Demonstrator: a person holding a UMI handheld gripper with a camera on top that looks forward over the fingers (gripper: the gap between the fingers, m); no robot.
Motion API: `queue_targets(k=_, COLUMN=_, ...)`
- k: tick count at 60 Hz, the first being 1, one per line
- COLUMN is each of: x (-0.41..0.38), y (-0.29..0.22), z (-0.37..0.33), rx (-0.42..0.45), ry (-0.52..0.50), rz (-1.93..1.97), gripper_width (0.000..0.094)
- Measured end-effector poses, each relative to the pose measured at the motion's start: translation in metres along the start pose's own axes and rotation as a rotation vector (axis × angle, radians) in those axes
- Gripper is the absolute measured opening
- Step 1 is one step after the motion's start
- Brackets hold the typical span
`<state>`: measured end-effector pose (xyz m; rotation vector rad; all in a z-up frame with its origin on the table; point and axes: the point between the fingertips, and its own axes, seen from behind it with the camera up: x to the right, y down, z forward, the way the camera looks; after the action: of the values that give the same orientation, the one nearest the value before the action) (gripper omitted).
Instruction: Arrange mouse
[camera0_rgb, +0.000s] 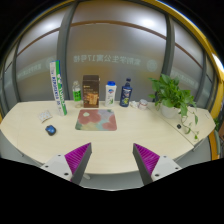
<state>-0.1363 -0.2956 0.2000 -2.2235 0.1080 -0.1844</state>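
A small blue mouse (51, 129) lies on the pale table (110, 145), left of a pink patterned mouse mat (96, 120). My gripper (112, 158) is well back from both, near the table's front edge, with its two purple pads wide apart and nothing between them. The mouse sits beyond and to the left of the left finger (76, 157).
Along the table's back stand a tall green-and-white box (57, 86), a small bottle (76, 93), a brown box (91, 91), a white cup (110, 92) and a dark bottle (126, 92). A potted plant (172, 95) stands at the right. A small dark item (44, 115) lies near the mouse.
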Motion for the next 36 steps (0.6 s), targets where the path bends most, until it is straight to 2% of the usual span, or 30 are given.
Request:
queue_targets(k=8, x=-0.012, y=0.011, z=0.005, rx=-0.011, ry=0.012, rz=-0.015, gripper_width=0.0853)
queue_targets(k=19, x=-0.058, y=0.049, z=0.019, rx=-0.073, ry=0.002, rz=-0.022, gripper_width=0.0848)
queue_targets(k=30, x=-0.154, y=0.086, z=0.046, rx=-0.13, ry=-0.071, rz=-0.011, gripper_width=0.0851)
queue_targets(k=36, x=-0.212, y=0.089, z=0.074, rx=-0.142, ry=-0.117, rz=-0.023, gripper_width=0.0851)
